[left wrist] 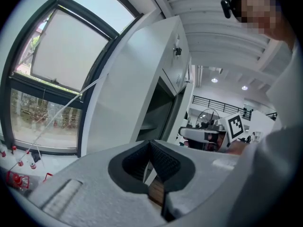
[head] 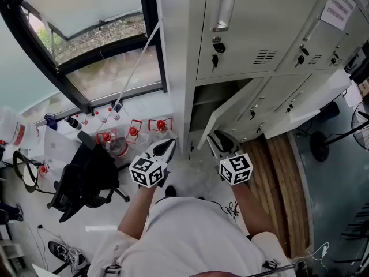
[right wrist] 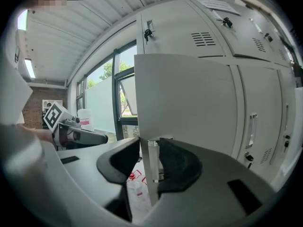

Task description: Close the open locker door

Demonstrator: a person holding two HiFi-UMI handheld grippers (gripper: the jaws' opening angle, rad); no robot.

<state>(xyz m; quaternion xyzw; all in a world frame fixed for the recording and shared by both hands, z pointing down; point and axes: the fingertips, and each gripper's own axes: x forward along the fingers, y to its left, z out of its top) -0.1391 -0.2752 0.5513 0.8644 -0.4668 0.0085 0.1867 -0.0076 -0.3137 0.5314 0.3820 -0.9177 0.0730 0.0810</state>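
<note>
A bank of pale grey lockers [head: 259, 27] stands ahead. One lower compartment [head: 207, 105] is open, and its door [head: 230, 111] swings out toward me. My right gripper [head: 214, 140] is at that door's free edge. In the right gripper view the door [right wrist: 184, 98] fills the middle, and its thin edge stands between the pads of the right gripper [right wrist: 150, 160], which is shut on it. My left gripper [head: 167, 149] hangs left of the door, apart from it. In its own view the left gripper [left wrist: 150, 150] is shut on nothing and faces the open compartment [left wrist: 158, 108].
A black office chair [head: 86, 180] stands at the left. Red-capped bottles [head: 132, 131] sit on the floor below the window [head: 86, 33]. A white panel [head: 305, 105] juts from the lockers at the right, above a wooden floor strip [head: 277, 178]. A fan [head: 346, 134] stands far right.
</note>
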